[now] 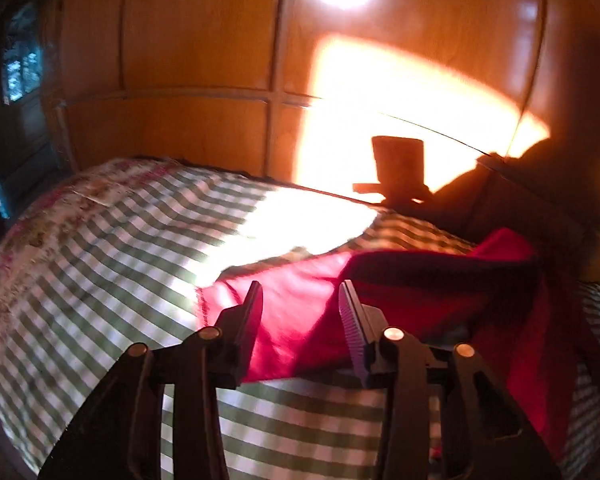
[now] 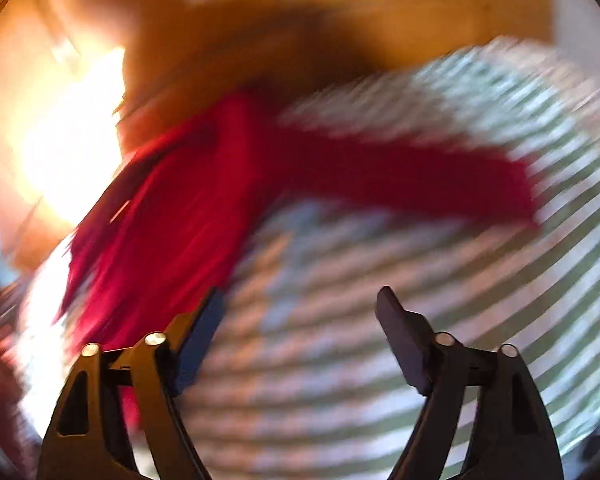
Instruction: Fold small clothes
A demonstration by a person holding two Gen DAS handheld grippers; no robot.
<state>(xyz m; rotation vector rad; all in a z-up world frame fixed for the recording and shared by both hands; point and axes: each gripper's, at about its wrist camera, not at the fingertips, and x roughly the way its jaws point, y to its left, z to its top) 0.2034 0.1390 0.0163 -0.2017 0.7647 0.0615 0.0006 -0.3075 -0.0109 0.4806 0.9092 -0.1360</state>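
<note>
A red garment (image 1: 300, 312) lies spread on a green and white checked bedsheet (image 1: 112, 248). My left gripper (image 1: 300, 294) is open, its two fingers standing apart just above the garment's near left part, holding nothing. In the right wrist view, which is blurred by motion, the same red garment (image 2: 204, 216) stretches from the left side up and across to the right. My right gripper (image 2: 300, 300) is wide open and empty above the bare sheet (image 2: 380, 360), with the garment beside its left finger (image 2: 204, 328).
A wooden wardrobe (image 1: 188, 60) stands right behind the bed, with a bright patch of sunlight on it and on the sheet. A floral cloth (image 1: 40, 220) covers the bed's left edge. A dark doorway (image 1: 16, 100) is at far left.
</note>
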